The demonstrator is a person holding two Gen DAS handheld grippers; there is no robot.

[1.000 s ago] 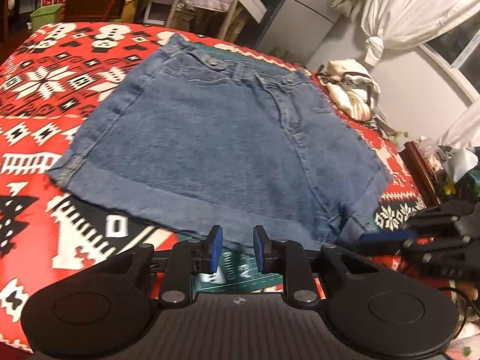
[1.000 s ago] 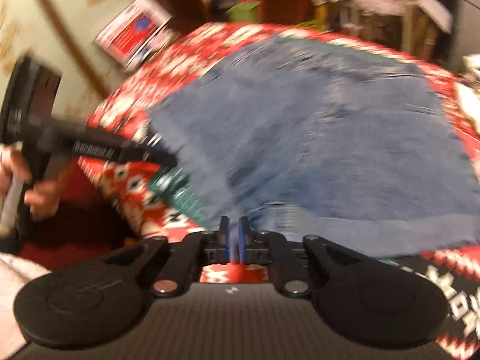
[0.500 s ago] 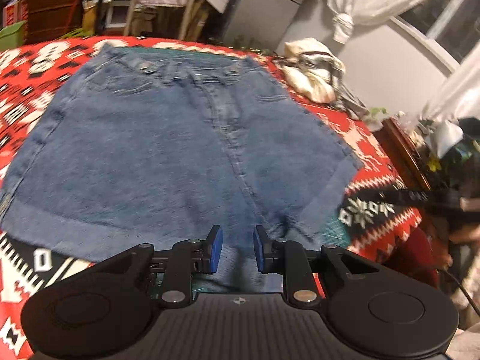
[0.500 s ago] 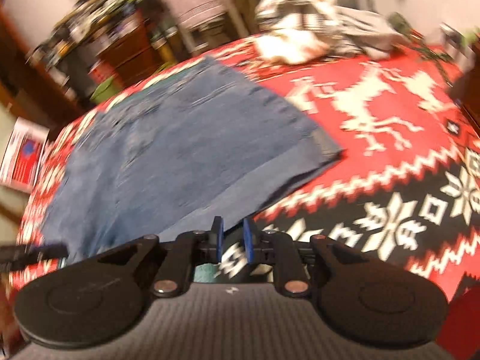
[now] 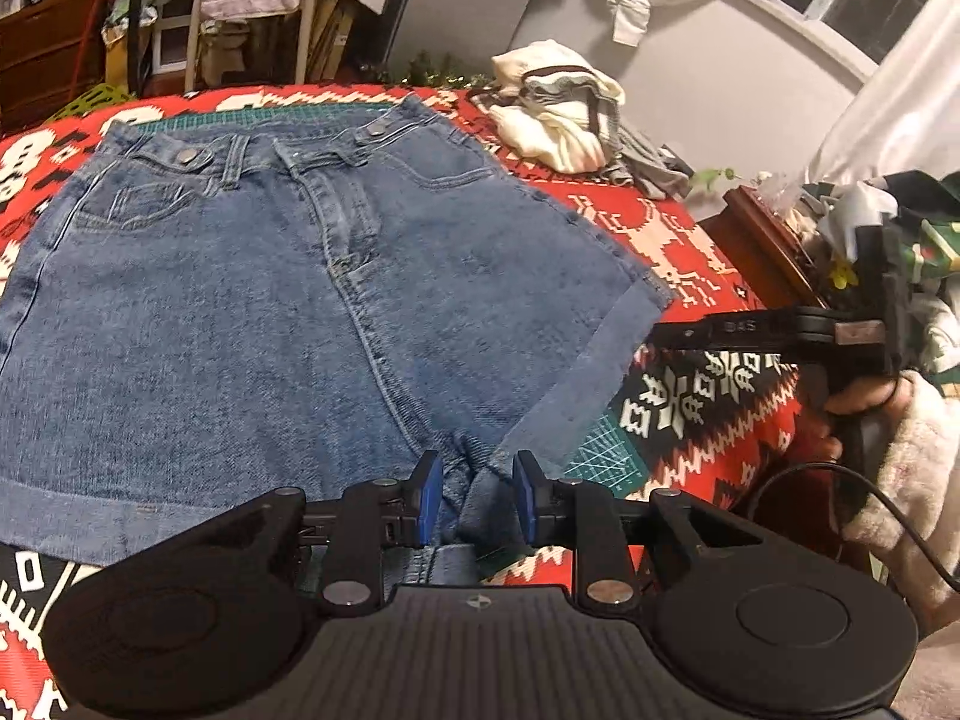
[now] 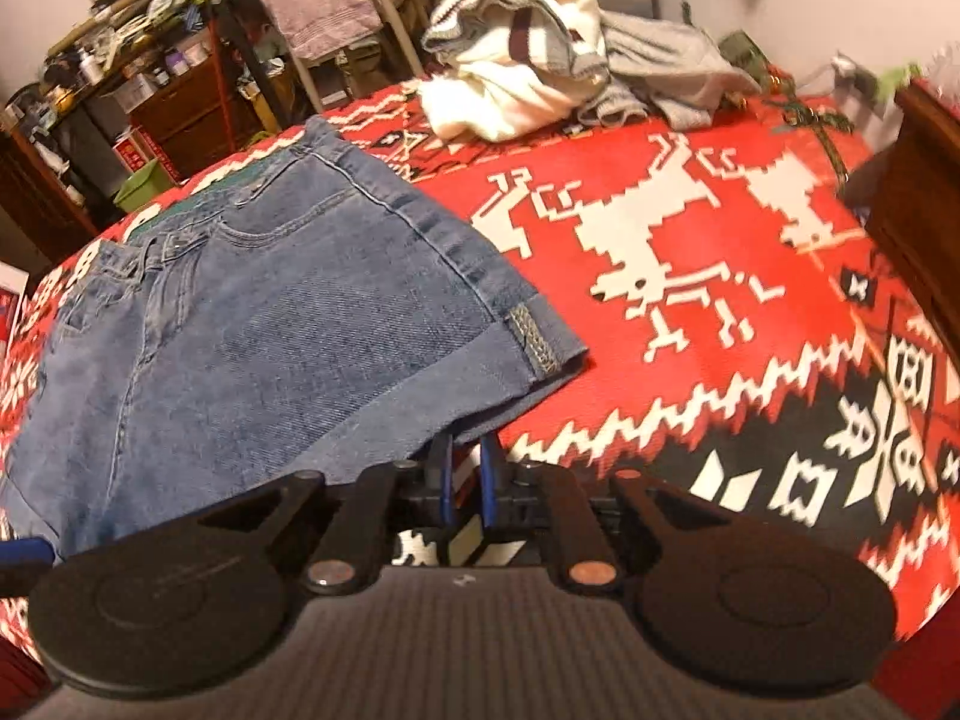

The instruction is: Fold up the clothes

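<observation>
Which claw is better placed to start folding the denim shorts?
Probably the left claw: its open jaws already straddle the crotch of the denim shorts. The right claw sits by the cuffed hem, gripping nothing visible.

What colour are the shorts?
Blue denim shorts, with rolled cuffs; clearest in the left wrist view.

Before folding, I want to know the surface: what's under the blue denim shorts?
A green gridded cutting mat peeks from under the blue denim shorts, lying on the red patterned blanket. How far the mat extends beneath is hidden.
</observation>
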